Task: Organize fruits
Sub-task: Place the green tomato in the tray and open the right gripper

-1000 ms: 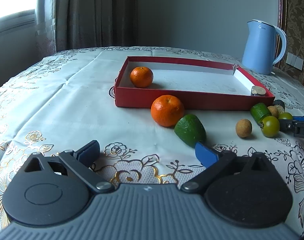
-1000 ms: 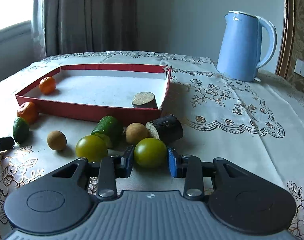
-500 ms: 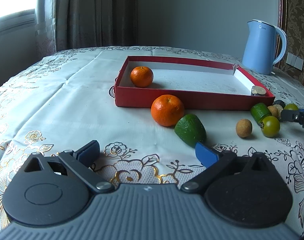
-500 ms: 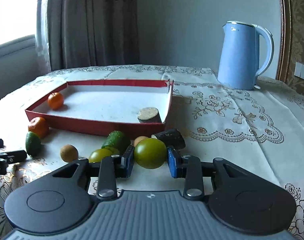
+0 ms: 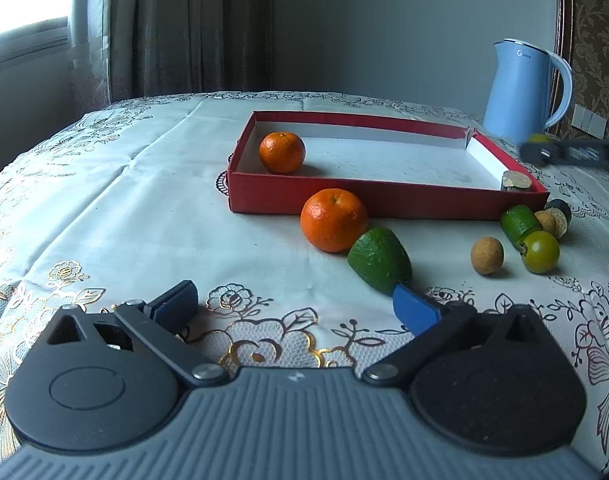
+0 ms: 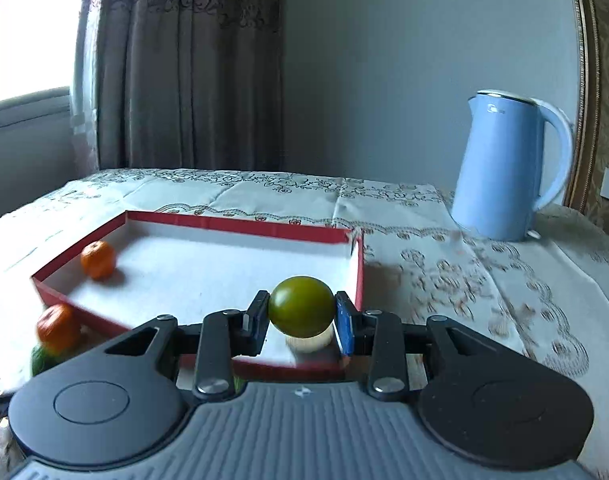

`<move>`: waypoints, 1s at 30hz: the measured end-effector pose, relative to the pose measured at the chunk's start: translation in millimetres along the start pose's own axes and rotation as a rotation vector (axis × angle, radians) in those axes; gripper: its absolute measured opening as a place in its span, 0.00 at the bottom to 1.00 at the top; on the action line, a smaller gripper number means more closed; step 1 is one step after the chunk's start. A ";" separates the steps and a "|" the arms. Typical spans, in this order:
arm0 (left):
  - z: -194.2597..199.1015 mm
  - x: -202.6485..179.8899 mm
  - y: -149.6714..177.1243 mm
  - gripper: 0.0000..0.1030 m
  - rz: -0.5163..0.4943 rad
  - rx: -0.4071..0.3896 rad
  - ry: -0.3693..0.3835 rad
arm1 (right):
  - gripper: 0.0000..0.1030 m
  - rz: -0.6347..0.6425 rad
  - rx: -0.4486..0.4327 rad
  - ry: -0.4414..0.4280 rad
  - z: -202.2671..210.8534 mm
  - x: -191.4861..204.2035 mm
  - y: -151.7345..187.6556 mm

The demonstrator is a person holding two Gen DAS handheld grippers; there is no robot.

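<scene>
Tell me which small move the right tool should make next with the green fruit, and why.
Probably carry it a little further over the red box and lower it. The right tool grips the green fruit above the box's near corner, where a brown piece already lies underneath; the white floor beside it is free.

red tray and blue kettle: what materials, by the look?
Red tray: likely cardboard, matte red outside, white inside; thin folded walls with a split corner. Blue kettle: probably painted metal or plastic, smooth satin shell with soft highlights; the look leaves it open.
</scene>
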State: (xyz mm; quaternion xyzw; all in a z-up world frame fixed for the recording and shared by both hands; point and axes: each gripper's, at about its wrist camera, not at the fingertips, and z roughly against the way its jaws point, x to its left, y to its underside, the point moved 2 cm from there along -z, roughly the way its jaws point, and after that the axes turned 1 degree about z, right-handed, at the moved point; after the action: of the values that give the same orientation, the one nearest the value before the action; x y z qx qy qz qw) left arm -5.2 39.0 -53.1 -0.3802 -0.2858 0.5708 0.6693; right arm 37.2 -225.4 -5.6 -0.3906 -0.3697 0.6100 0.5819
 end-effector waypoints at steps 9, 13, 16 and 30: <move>-0.1 -0.5 0.1 1.00 0.000 0.001 0.000 | 0.33 0.017 0.144 0.030 -69.5 2.5 -7.3; 0.0 -0.4 0.1 1.00 0.000 0.001 0.000 | 0.33 0.007 0.179 0.033 -80.6 1.7 -7.4; 0.0 -0.4 0.0 1.00 0.001 0.001 0.001 | 0.33 0.000 0.208 0.049 -91.0 0.5 -7.5; -0.5 -0.7 -0.1 1.00 0.001 0.000 0.002 | 0.33 0.015 0.210 0.060 -93.5 2.1 -6.2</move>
State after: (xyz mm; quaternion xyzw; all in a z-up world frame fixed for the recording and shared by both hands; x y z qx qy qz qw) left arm -4.9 38.3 -53.2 -0.3810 -0.2847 0.5707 0.6694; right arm 124.6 -223.4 -39.5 -0.3483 -0.2831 0.6377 0.6260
